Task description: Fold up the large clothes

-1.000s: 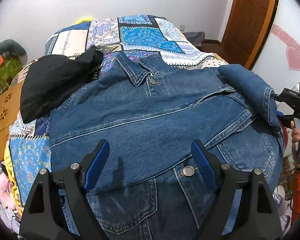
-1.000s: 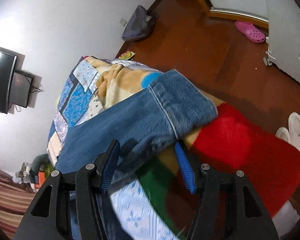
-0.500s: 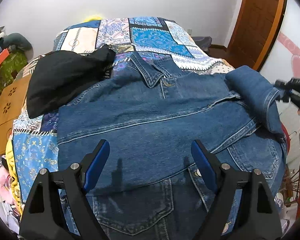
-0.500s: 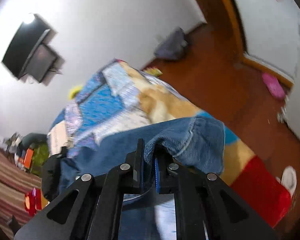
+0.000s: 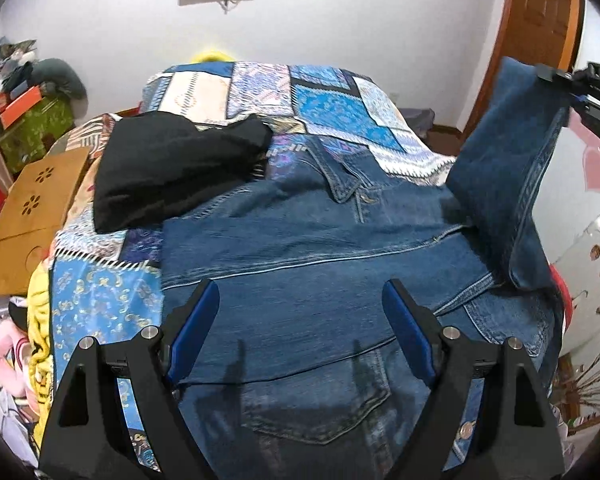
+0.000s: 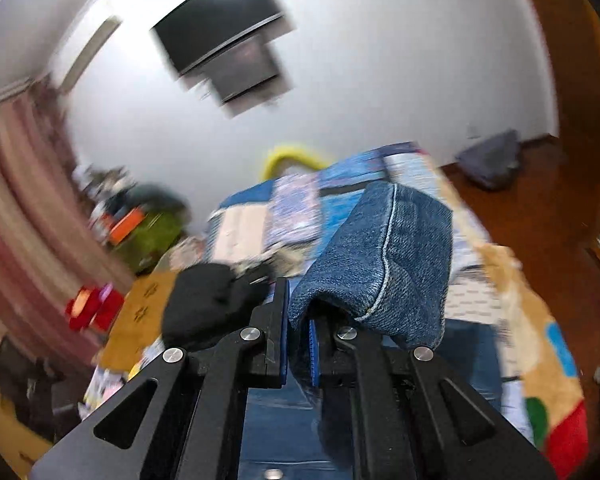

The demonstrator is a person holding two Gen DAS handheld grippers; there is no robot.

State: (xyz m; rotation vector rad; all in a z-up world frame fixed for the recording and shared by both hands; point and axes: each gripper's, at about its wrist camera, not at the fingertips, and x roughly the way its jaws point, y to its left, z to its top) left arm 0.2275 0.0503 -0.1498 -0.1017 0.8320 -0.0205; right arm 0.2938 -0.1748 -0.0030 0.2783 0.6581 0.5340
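A blue denim jacket (image 5: 312, 264) lies spread front-up on the patchwork bedspread (image 5: 324, 96), collar toward the far wall. My left gripper (image 5: 300, 332) is open and empty, hovering over the jacket's lower front. My right gripper (image 6: 298, 340) is shut on the jacket's sleeve cuff (image 6: 380, 256) and holds it lifted above the bed. In the left wrist view the raised sleeve (image 5: 504, 168) hangs at the right, pinched by the right gripper (image 5: 576, 92).
A black garment (image 5: 172, 164) lies on the bed left of the jacket's collar. A wooden board (image 5: 32, 208) sits at the bed's left side. A TV (image 6: 220, 28) hangs on the far wall. A wooden door (image 5: 540, 40) stands at the right.
My right gripper closed on the sleeve cuff and lifted it up off the bed's right edge. My left gripper stayed open and drew back slightly over the jacket.
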